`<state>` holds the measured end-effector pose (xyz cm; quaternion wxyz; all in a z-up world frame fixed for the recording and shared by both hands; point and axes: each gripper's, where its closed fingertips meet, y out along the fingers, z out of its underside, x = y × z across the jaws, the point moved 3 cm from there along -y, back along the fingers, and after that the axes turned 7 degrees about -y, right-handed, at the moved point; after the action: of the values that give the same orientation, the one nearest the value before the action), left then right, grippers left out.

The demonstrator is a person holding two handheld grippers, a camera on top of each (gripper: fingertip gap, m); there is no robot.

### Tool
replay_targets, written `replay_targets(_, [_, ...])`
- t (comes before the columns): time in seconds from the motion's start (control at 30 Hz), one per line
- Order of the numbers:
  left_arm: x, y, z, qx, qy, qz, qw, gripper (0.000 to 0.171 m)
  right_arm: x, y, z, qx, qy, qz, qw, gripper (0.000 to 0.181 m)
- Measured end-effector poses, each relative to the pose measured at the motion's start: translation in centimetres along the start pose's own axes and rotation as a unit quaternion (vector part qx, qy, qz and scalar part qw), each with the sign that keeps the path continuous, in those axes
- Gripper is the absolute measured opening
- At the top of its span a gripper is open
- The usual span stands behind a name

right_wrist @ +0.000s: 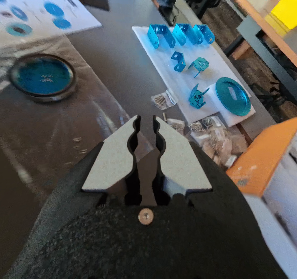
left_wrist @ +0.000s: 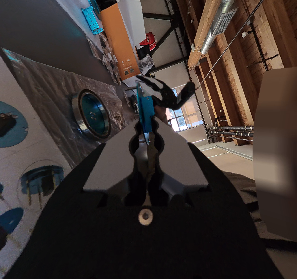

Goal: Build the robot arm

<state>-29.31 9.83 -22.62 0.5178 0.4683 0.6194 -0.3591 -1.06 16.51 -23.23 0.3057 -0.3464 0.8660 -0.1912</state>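
My left gripper is shut on a blue metal bracket plate and holds it up in the air, edge-on. A black gripper shows just beyond the plate. My right gripper is slightly open and empty, above the dark table. It is near bags of screws. A round blue disc in a metal ring lies on clear plastic at the left, and also shows in the left wrist view.
A white foam sheet holds several blue brackets and a blue round plate. An orange and white box stands at the right. A printed sheet with blue part pictures lies at the far left. Left tips to right tips: about 25 cm.
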Motion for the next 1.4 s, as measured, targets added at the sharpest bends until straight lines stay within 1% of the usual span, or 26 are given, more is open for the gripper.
replay_targets(0.07, [0.1,1.0,0.1,0.000,-0.010,0.012,1.000,0.012,-2.0,3.8,1.3,0.038,-0.014,-0.044,0.998,0.020])
replay_targets(0.17, [0.6,1.8,0.2,0.001,-0.025,0.023,0.999,0.012,-2.7,7.4,3.1,0.067,0.008,-0.116,0.991,0.024])
replay_targets(0.2, [0.6,2.0,0.2,0.003,-0.029,0.027,0.999,0.012,-2.7,8.2,3.6,0.075,0.011,-0.126,0.989,0.024])
replay_targets(0.27, [0.7,2.0,0.2,0.004,-0.033,0.032,0.999,0.011,-3.1,9.2,4.7,0.090,-0.002,-0.107,0.990,0.021])
replay_targets(0.33, [0.7,2.1,0.1,0.006,-0.030,0.032,0.999,0.012,-3.2,9.6,5.3,0.095,-0.017,-0.091,0.991,0.017])
replay_targets(0.4, [0.8,2.2,-0.1,0.007,-0.030,0.034,0.999,0.011,-3.3,9.6,5.2,0.089,-0.023,-0.078,0.993,0.014])
replay_targets(0.47, [0.8,2.5,-0.3,0.010,-0.032,0.038,0.999,0.012,-3.6,9.6,5.5,0.097,-0.028,-0.065,0.993,0.010])
replay_targets(0.57, [0.8,3.0,-0.3,0.018,-0.034,0.042,0.998,0.012,-3.4,9.8,5.6,0.089,-0.025,-0.069,0.993,0.005])
replay_targets(0.67, [1.0,3.5,-0.2,0.026,-0.035,0.041,0.998,0.012,-3.4,9.9,5.5,0.084,-0.026,-0.070,0.994,0.004])
replay_targets(0.83, [1.7,4.2,0.0,0.031,-0.040,0.029,0.998,0.012,-3.3,9.9,5.3,0.094,-0.053,-0.080,0.991,0.004])
replay_targets(0.9, [2.0,4.4,0.1,0.032,-0.042,0.024,0.998,0.012,-3.1,9.6,4.6,0.079,-0.078,-0.072,0.991,0.004])
replay_targets(0.97, [2.3,4.6,0.2,0.034,-0.042,0.019,0.998,0.012,-2.9,8.8,3.2,0.050,-0.132,-0.042,0.989,0.004])
replay_targets(1.03, [2.5,4.9,0.4,0.038,-0.042,0.014,0.998,0.012,-1.9,7.7,0.9,0.011,-0.211,-0.010,0.977,0.004])
replay_targets(1.07, [2.6,5.1,0.5,0.040,-0.041,0.011,0.998,0.012,-1.0,7.0,-0.6,-0.010,-0.257,0.003,0.966,0.004])
replay_targets(1.13, [2.7,5.3,0.9,0.046,-0.042,0.008,0.998,0.012,1.8,5.8,-3.8,-0.046,-0.328,0.008,0.943,0.004])
replay_targets(1.23, [2.9,5.7,1.4,0.050,-0.042,0.003,0.998,0.012,6.1,4.6,-8.0,-0.048,-0.408,-0.011,0.912,0.004])
replay_targets(1.33, [2.9,6.0,1.8,0.054,-0.047,0.007,0.997,0.012,8.9,3.5,-11.4,-0.083,-0.497,-0.003,0.864,0.003])
replay_targets(1.4, [2.8,6.2,2.1,0.059,-0.042,0.006,0.997,0.012,10.4,3.2,-12.5,-0.095,-0.562,0.004,0.822,0.003])
